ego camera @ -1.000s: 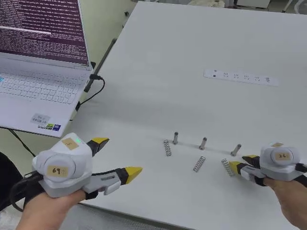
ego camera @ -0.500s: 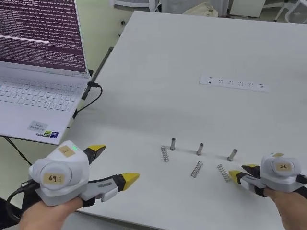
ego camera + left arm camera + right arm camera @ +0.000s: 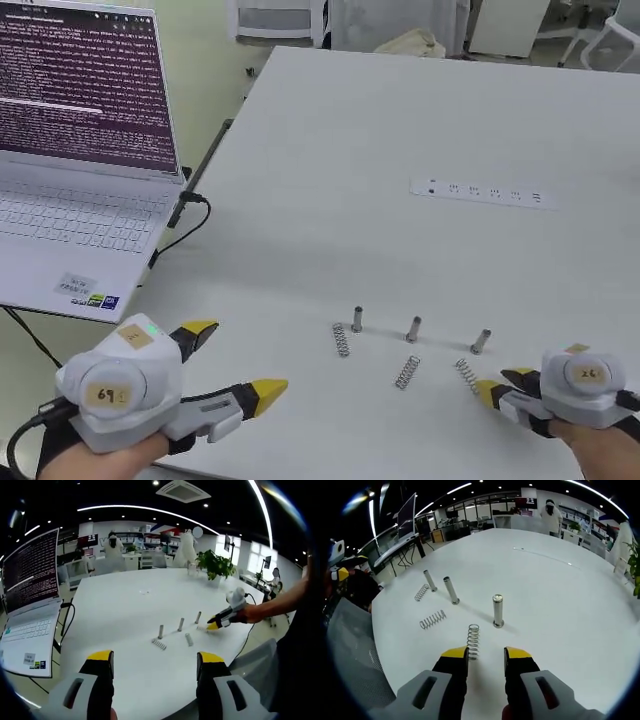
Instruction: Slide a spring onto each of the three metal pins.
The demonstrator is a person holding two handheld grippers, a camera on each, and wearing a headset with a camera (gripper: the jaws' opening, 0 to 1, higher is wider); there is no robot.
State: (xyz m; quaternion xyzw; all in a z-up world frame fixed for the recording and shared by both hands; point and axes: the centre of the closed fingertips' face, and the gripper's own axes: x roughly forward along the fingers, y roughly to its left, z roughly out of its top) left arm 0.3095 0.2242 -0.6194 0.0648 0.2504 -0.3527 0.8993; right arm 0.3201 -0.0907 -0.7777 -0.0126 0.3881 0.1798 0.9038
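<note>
Springs, 3 in all, are laid flat on the desk (image 3: 400,150) near its front edge: the left spring (image 3: 341,339), the middle spring (image 3: 407,372) and the right spring (image 3: 466,376). Each lies just beside one of 3 upright pins, the left pin (image 3: 357,320), the middle pin (image 3: 413,329) and the right pin (image 3: 480,341); no pin carries a spring.

The left gripper (image 3: 238,358) is held over the front left corner with its jaws spread wide and nothing between them. The right gripper (image 3: 502,383) is parted more narrowly and grips nothing. In the right gripper view the near end of the right spring (image 3: 473,641) lies beside a jaw tip; whether it is touched cannot be told.

The laptop (image 3: 80,150) is cut off at the left of the head view, and the right gripper's body at the bottom.

Compared with 1 s ago, the head camera has been raised, so the desk's far edge is seen; springs, pins and grippers are placed as before.
</note>
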